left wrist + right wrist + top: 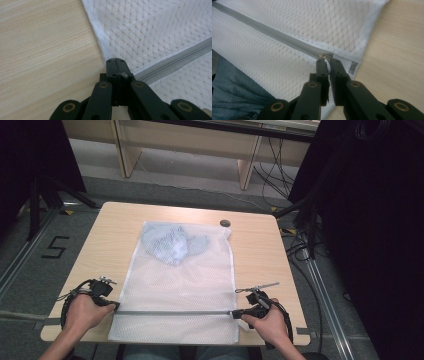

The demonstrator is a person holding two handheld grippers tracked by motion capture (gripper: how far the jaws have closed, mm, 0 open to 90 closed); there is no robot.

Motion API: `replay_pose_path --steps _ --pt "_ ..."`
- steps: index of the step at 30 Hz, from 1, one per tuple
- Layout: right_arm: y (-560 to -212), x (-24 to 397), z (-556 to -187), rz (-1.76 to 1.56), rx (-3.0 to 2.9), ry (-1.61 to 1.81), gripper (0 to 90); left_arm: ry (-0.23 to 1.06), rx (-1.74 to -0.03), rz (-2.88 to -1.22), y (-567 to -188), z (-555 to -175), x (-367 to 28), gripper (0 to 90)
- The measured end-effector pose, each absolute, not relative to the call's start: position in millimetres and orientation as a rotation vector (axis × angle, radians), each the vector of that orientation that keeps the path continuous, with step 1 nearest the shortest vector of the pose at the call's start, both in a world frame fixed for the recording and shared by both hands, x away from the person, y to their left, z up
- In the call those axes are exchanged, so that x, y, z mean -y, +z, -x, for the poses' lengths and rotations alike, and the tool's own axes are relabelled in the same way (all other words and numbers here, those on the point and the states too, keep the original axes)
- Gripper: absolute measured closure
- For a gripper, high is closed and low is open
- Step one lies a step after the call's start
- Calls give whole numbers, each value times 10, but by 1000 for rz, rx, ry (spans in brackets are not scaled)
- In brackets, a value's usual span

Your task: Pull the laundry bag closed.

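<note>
- The mesh bag (pixel 175 290) lies flat in the middle of the table (pixel 260 255), its long axis running from the bottom edge of the high view up toward the centre; its near end hangs just over the table's front edge.
- The zipper (pixel 175 312) crosses the bag's near end from left to right, square to that long axis, low in the frame.
- The left gripper (pixel 116 305), at lower left, is clamped tight on the bag's edge at the zipper's left end; in the left gripper view the jaws meet over the fabric (pixel 117 65).
- The right gripper (pixel 235 313), at lower right, is pinched on the zipper pull (pixel 323 57) at the right end, jaws almost together.
- A blue garment (pixel 172 245) sits bunched inside the bag's far end, upper centre.
- A small dark disc (pixel 225 223) rests on the table just past the bag's far right corner.
- Beyond the table, cables (pixel 272 170) trail on the floor at upper right.
</note>
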State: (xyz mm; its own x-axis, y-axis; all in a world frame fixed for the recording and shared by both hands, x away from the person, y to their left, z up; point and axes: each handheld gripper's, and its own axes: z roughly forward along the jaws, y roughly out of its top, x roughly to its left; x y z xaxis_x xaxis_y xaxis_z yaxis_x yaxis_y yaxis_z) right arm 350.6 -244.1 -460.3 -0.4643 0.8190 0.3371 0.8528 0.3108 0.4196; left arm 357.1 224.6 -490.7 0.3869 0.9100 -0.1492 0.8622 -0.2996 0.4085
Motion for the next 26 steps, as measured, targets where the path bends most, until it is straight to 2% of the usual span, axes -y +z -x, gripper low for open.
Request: replay_pose_path --steps 19,22,26 --pt "-4648 2521 -3508 1587 2509 -845 857 138 -1535 -2194 -4917 -3565 -2274 898" --pt "-4593 2555 -3489 1591 2453 -975 725 152 -1528 -2198 -4916 -3553 -2262 890" --pt "-4548 2658 -3533 1625 2445 -1035 647 151 -1522 -2189 -4902 -3555 -2241 806"
